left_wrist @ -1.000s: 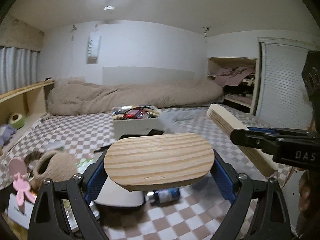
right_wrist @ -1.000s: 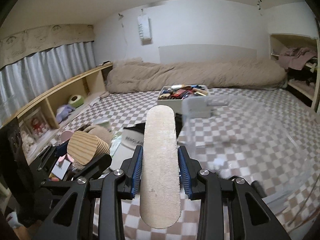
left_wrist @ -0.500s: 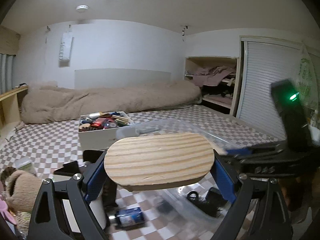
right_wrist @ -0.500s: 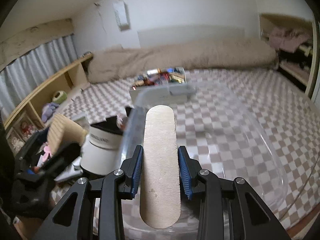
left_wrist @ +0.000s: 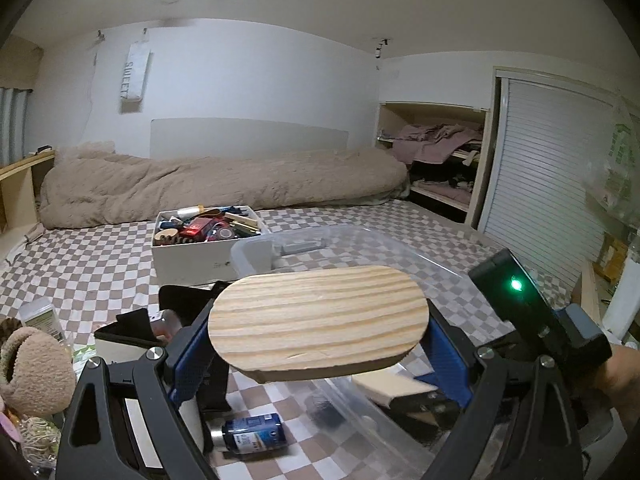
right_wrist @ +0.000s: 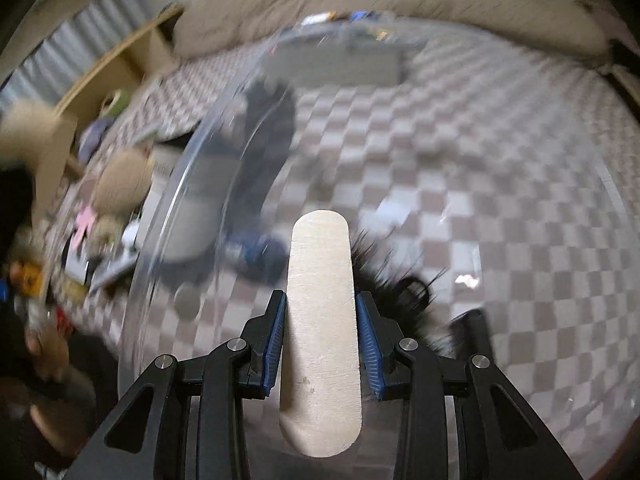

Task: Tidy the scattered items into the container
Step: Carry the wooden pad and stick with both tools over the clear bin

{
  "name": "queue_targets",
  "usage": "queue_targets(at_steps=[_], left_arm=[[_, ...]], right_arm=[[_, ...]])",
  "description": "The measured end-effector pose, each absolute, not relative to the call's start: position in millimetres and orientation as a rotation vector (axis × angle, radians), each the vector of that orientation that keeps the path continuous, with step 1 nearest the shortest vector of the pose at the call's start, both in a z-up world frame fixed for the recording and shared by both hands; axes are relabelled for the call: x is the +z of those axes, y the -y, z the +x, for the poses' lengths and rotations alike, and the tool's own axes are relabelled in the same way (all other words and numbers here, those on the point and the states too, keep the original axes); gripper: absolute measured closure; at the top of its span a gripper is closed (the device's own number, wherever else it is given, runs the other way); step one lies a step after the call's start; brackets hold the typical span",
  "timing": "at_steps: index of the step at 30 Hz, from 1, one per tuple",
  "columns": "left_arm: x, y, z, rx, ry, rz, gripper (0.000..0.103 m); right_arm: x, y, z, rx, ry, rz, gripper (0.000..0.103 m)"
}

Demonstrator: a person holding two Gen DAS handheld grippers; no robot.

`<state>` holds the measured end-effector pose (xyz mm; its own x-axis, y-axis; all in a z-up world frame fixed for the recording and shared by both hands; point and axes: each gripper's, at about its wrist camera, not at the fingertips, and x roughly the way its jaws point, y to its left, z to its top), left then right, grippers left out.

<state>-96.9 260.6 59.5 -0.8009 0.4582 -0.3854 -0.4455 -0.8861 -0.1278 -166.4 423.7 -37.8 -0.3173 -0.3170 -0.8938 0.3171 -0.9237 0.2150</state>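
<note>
Swinging down from a level aim a second earlier, the right gripper (right_wrist: 321, 332) had tipped over the clear tub (right_wrist: 192, 184), while the left gripper (left_wrist: 318, 344) had slid across from the plush-toy side of the floor to the tub's edge. Brown-and-white checked matting (left_wrist: 100, 272) covered the floor of a low white-walled room, with a beige duvet (left_wrist: 208, 184) bunched along the far wall and open shelves (left_wrist: 436, 160) of folded cloth beside a louvred door (left_wrist: 552, 184). A white box (left_wrist: 192, 256) stood behind the tub, crammed with small items too jumbled to name. Inside the tub lay a dark, bristly object (right_wrist: 404, 280), blurred in the right view. A blue can (left_wrist: 250, 434) lay on its side on the matting just outside the tub wall, near a tan plush toy (left_wrist: 34, 364). Each gripper clamped a pale wooden slat with rounded ends: the left slat (left_wrist: 318, 320), striped with grain, was held broadside between wide-set pads above the tub's near edge; the right slat (right_wrist: 320, 320) was pinched edge-on between narrow-set pads, pointing down into the tub.
</note>
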Motion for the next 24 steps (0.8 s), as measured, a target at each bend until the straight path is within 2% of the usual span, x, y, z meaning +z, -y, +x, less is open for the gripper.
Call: queue_targets(at_steps=[3,5,6,8,15,24], left_arm=[[58.1,-259.4,-100.1,2.598,0.05,-0.584,0.009],[57.5,-260.3,-100.7,2.59,0.053,-0.593,0.009],[57.0,-261.0,-100.5,2.587,0.049,-0.594,0.009],[56.3,-263.9,-99.3,2.584,0.033,-0.594,0.009],[55.1,-281.6,-103.4,2.528,-0.02,-0.62,0.009],[48.8,-322.3,-112.2,2.322,-0.23,-0.701,0.009]], right_arm=[[-36.9,-420.4,-163.4,-2.266,-0.034,1.576,0.064],[-36.6,-419.3,-162.3,-2.281,-0.067,1.592,0.035],[-35.7,-418.4,-160.6,-2.295,-0.1,1.587,0.032],[-32.1,-418.3,-156.1,-2.329,-0.155,1.566,0.031],[-21.9,-440.9,-153.6,-2.456,-0.156,1.519,0.031],[19.5,-484.3,-131.2,-2.696,-0.079,1.319,0.031]])
